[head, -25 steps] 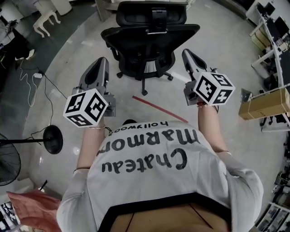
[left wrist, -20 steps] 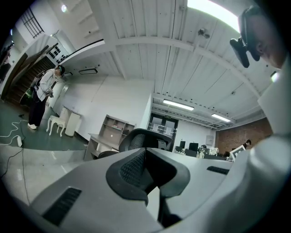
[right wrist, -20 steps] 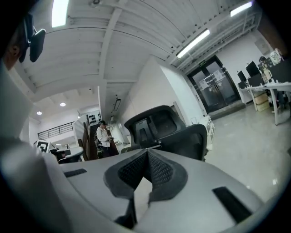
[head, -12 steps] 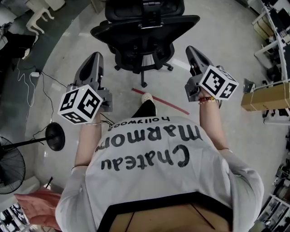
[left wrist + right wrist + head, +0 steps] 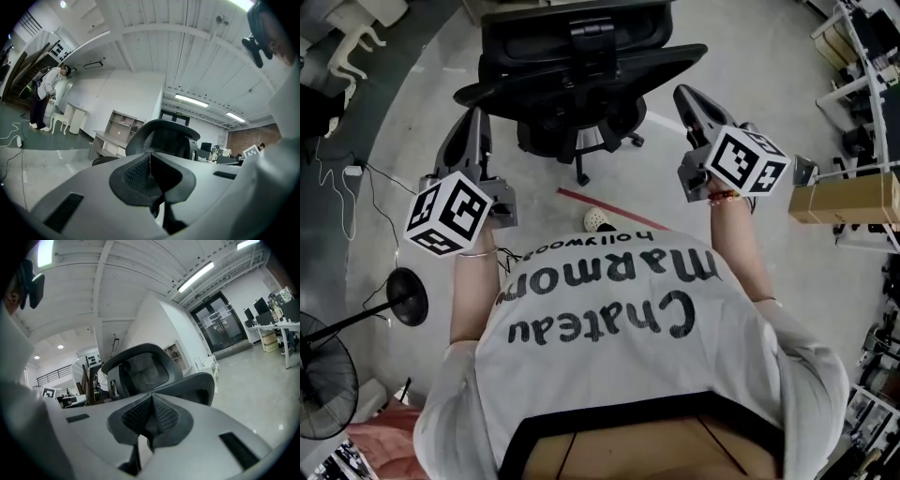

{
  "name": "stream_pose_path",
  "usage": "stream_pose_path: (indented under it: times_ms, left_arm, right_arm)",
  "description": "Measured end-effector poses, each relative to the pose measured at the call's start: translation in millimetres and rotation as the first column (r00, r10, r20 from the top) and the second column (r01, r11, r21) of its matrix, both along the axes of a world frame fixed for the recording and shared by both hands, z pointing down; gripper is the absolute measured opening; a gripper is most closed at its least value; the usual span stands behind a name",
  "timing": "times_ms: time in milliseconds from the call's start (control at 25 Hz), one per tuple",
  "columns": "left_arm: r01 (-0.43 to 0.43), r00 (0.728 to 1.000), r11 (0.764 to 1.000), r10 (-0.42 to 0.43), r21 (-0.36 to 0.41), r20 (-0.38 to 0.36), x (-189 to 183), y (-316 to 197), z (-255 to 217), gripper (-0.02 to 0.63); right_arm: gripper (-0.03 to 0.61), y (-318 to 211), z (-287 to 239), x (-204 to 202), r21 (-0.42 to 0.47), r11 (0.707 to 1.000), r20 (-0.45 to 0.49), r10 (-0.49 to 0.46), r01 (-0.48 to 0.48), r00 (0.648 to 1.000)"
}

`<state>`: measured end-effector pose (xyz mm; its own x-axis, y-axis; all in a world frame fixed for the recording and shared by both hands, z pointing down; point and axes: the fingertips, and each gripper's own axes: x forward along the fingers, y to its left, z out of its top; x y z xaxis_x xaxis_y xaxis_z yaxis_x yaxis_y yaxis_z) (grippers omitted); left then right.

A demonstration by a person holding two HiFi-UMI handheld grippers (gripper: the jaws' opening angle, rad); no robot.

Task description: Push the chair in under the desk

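A black mesh office chair [image 5: 577, 66] with a headrest stands straight ahead on the grey floor, its back turned to me. My left gripper [image 5: 474, 120] is shut and empty, its tip close beside the left edge of the backrest. On the other side my right gripper [image 5: 685, 97] is shut too, just off the backrest's right edge. Whether either tip touches the chair I cannot tell. The left gripper view shows the chair [image 5: 164, 140] right past the closed left gripper [image 5: 150, 159]. In the right gripper view the chair back [image 5: 140, 371] rises beyond the closed right gripper [image 5: 152, 401]. No desk shows in the head view.
A red tape line [image 5: 609, 208] crosses the floor by my shoe [image 5: 598, 220]. A fan's round base [image 5: 408, 295] and cables [image 5: 347, 178] lie left. A cardboard box [image 5: 844, 197] sits right. A desk with shelves [image 5: 115, 133] and a standing person [image 5: 44, 93] are far off.
I have stepped forward: the chair is nearer and higher in the head view. Both shut grippers have moved up beside the backrest's edges.
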<state>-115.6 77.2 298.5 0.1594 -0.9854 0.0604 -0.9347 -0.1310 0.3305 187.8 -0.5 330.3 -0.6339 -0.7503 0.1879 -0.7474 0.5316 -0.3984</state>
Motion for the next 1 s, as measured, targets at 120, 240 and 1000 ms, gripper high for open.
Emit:
stream_pose_path:
  times_ms: [120, 240, 1000]
  left_arm:
    - [0.003, 1.0, 1.0, -0.003, 0.004, 0.011, -4.2, -23.7, -0.4, 0.02]
    - [0.023, 1.0, 0.999, -0.023, -0.022, 0.013, -15.5, -44.1, 4.5, 0.02]
    - [0.085, 0.996, 0.996, -0.083, -0.041, 0.04, -63.4, -87.5, -8.9, 0.02]
  right_arm:
    - [0.011, -24.0, -10.7, -6.2, 0.029, 0.999, -0.025, -0.034, 0.035, 0.999]
    - [0.011, -43.1, -18.4, -6.5, 0.066, 0.996, -0.104, -0.061, 0.068, 0.993]
    - [0.353, -107.4, 35.2, 4.9, -0.24, 0.805, -0.556, -0.572, 0.542, 0.603]
